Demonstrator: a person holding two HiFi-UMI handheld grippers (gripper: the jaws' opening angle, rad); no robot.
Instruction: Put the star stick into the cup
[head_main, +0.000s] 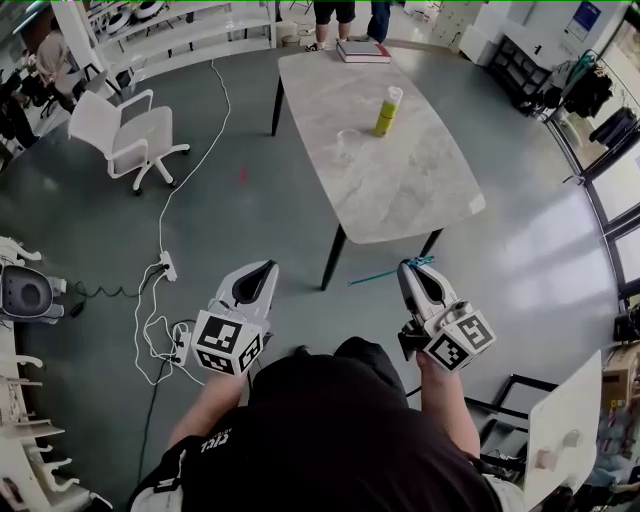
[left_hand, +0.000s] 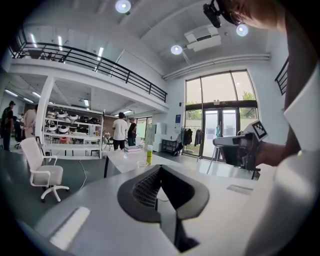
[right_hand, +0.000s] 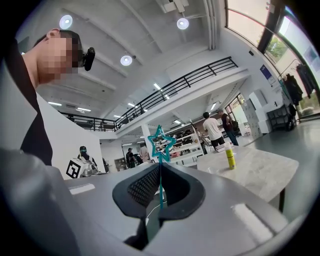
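Observation:
My right gripper (head_main: 412, 268) is shut on the thin teal star stick (head_main: 380, 274), held at waist height short of the table. In the right gripper view the stick (right_hand: 160, 185) rises from between the closed jaws (right_hand: 160, 167), its outlined star on top. My left gripper (head_main: 265, 268) is level with it to the left, shut with nothing in it (left_hand: 160, 172). A clear cup (head_main: 347, 140) stands on the marble table (head_main: 400, 190) ahead, near a yellow-green bottle (head_main: 388, 110). From the left gripper view the cup (left_hand: 142, 164) and bottle (left_hand: 149, 155) appear far off.
A stack of books (head_main: 362, 50) lies at the table's far end, with people standing beyond it. A white swivel chair (head_main: 130, 135) is at the left. White cables and a power strip (head_main: 168, 265) run over the floor by my left side. Another white tabletop (head_main: 565, 430) is at lower right.

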